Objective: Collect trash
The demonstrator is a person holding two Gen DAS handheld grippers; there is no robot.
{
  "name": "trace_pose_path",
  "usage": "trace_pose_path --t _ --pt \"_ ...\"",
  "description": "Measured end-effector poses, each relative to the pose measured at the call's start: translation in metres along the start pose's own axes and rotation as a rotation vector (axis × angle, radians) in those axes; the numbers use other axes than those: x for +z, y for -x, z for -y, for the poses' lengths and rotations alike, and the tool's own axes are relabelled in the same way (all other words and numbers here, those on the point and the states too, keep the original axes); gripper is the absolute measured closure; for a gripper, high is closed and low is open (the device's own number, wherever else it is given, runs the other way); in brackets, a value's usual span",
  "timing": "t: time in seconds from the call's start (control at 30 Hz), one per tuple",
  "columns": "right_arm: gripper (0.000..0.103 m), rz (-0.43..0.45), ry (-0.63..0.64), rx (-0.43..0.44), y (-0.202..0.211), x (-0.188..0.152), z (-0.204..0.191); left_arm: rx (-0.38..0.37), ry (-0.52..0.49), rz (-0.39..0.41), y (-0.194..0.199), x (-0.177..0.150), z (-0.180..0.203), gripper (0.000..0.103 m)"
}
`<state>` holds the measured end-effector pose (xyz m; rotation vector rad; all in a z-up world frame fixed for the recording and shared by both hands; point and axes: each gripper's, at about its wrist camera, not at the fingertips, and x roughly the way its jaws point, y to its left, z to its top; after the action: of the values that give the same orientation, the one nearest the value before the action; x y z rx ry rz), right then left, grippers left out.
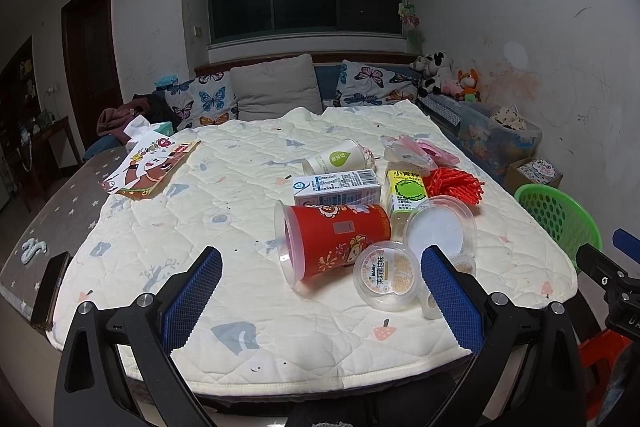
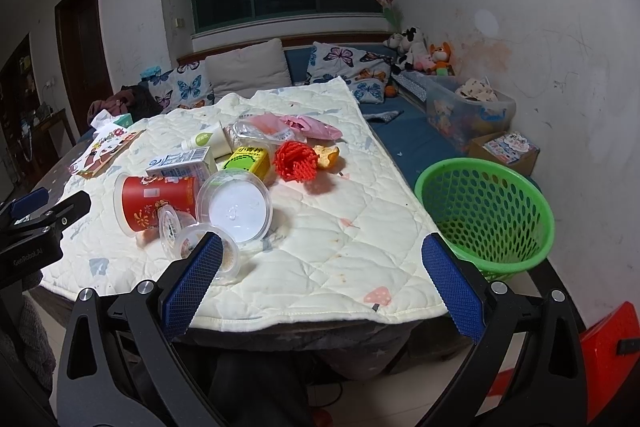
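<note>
i hold my left gripper [image 1: 320, 301] and my right gripper [image 2: 322, 287] over the near edge of a table spread with a cream quilted pad [image 2: 340, 235], both with blue pads spread wide and nothing between them. the trash sits in a heap near the middle of the pad: a red paper cup [image 1: 340, 239] tipped on its side, a clear round lid [image 1: 440, 227] just beside it, a small jelly cup [image 1: 386, 273] in front, a white milk carton [image 1: 336, 187] and a yellow drink box [image 1: 404, 193] behind, a red mesh sleeve [image 2: 294, 159] touching an apple core [image 2: 328, 157], and pink wrappers [image 2: 308, 127] at the back. a green basket [image 2: 486, 213] stands off the pad's right edge, near my right gripper.
</note>
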<state>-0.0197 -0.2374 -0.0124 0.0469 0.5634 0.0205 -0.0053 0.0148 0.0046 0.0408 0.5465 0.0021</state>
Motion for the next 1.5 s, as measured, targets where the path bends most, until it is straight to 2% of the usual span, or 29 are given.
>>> trace_pose_path --t 1.03,1.5 --pt "0.004 -0.006 0.003 0.003 -0.005 -0.002 -0.001 0.005 0.008 -0.008 -0.004 -0.002 -0.002 0.006" --pt "0.004 -0.029 0.031 0.027 -0.023 0.003 -0.009 0.018 0.028 -0.049 -0.026 0.005 -0.012 0.006"
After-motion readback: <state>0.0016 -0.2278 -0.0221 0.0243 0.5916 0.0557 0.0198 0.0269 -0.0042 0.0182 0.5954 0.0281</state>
